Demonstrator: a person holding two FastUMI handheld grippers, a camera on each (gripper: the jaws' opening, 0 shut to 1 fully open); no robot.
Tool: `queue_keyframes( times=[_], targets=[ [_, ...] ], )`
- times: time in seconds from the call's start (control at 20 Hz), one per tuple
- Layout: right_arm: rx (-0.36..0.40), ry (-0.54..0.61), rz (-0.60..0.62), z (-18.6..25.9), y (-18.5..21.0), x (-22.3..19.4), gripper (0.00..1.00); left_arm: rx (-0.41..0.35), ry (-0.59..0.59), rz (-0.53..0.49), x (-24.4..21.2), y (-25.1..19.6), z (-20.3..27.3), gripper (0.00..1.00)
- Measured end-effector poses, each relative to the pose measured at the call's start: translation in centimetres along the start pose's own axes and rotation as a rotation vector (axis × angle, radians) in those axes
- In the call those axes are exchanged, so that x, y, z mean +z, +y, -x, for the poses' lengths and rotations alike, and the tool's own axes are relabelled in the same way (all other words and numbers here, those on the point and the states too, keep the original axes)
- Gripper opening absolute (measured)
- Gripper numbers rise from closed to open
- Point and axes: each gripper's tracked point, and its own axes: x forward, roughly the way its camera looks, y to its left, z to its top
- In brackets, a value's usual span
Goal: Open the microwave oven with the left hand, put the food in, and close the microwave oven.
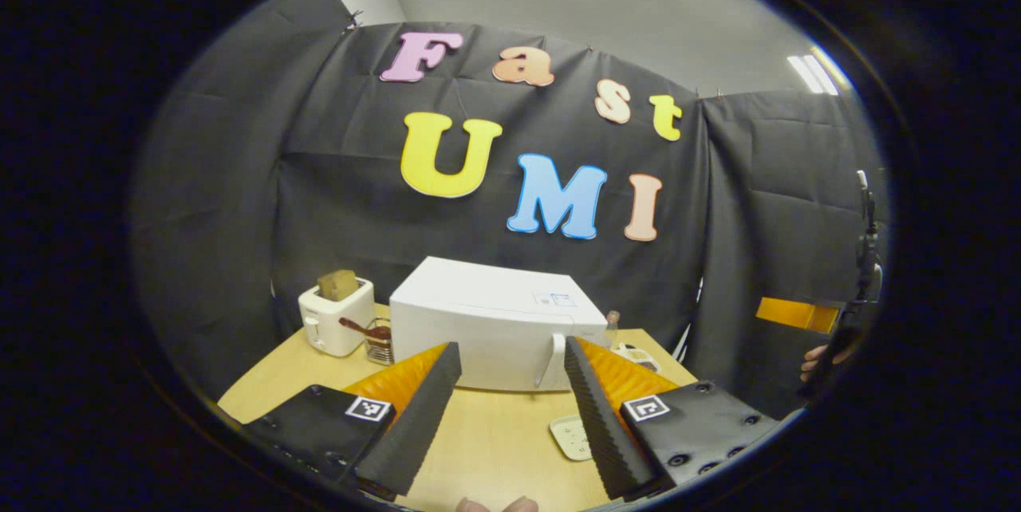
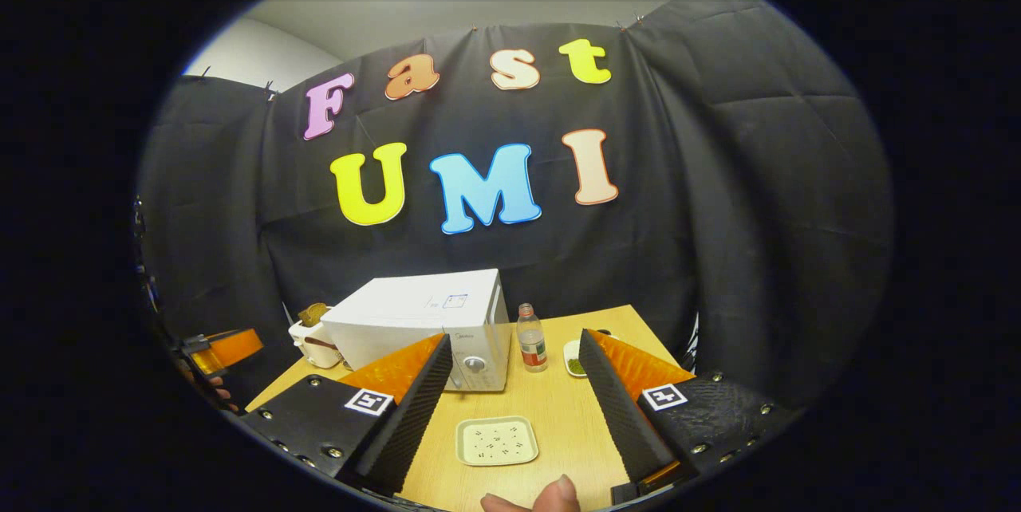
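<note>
A white microwave (image 1: 486, 313) stands on the wooden table with its door closed and its vertical handle (image 1: 549, 360) on the right side of the door. My left gripper (image 1: 512, 346) is held open in front of it, some way short of it, with nothing between its fingers. The right gripper view has the microwave (image 2: 415, 313) to the left, seen from its knob side. A pale square plate (image 2: 496, 440) with small dark bits of food lies on the table just below my right gripper (image 2: 516, 338), which is open and empty. That plate (image 1: 568, 436) is partly hidden behind a finger.
A white toaster (image 1: 335, 317) holding bread and a glass (image 1: 380, 339) sit left of the microwave. To its right are a small bottle (image 2: 530, 346) and a small dish (image 2: 574, 360) with something green. The booth's black cloth closes in the table behind and at both sides.
</note>
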Motion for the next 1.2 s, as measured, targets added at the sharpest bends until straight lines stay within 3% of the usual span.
queue_keyframes(
  times=[0.2,0.25,0.3,0.35,0.4,0.45,0.55,0.7,0.9,1.2],
  targets=[
    [0.057,-0.081,-0.03,0.9,0.8,3.4,0.97,0.072,-0.068,-0.016,3.7,-2.4,6.2,0.87],
    [0.077,-0.105,-0.006,1.1,0.8,4.3,0.97,0.089,-0.071,-0.01,4.0,-3.2,7.3,0.93],
    [0.1,-0.099,0.007,1.1,0.7,4.3,0.97,0.101,-0.07,-0.001,3.9,-4.3,8.4,0.9],
    [0.124,-0.095,0.001,1.5,0.8,4.2,0.97,0.109,-0.076,0.003,4.3,-5.5,9.5,0.93],
    [0.16,-0.087,-0.006,2.1,1.1,4.3,0.97,0.116,-0.083,-0.003,4.7,-6.8,10.5,0.87],
    [0.178,-0.086,0.002,2.9,0.9,4.2,0.97,0.126,-0.09,-0.016,5.0,-8.0,11.3,0.93],
    [0.176,-0.128,0.06,4.0,-0.7,4.8,0.97,0.156,-0.101,-0.037,5.5,-9.9,12.5,0.87],
    [0.214,-0.147,0.099,5.2,-0.9,4.7,0.97,0.194,-0.118,-0.054,5.5,-12.8,14.1,0.9],
    [0.166,-0.186,0.042,6.3,-2.5,6.9,0.97,0.193,-0.139,-0.079,6.2,-14.4,14.9,0.87],
    [0.158,-0.162,0.053,6.7,0.1,5.9,0.97,0.19,-0.153,-0.072,7.2,-11.7,15.5,0.9]
  ],
)
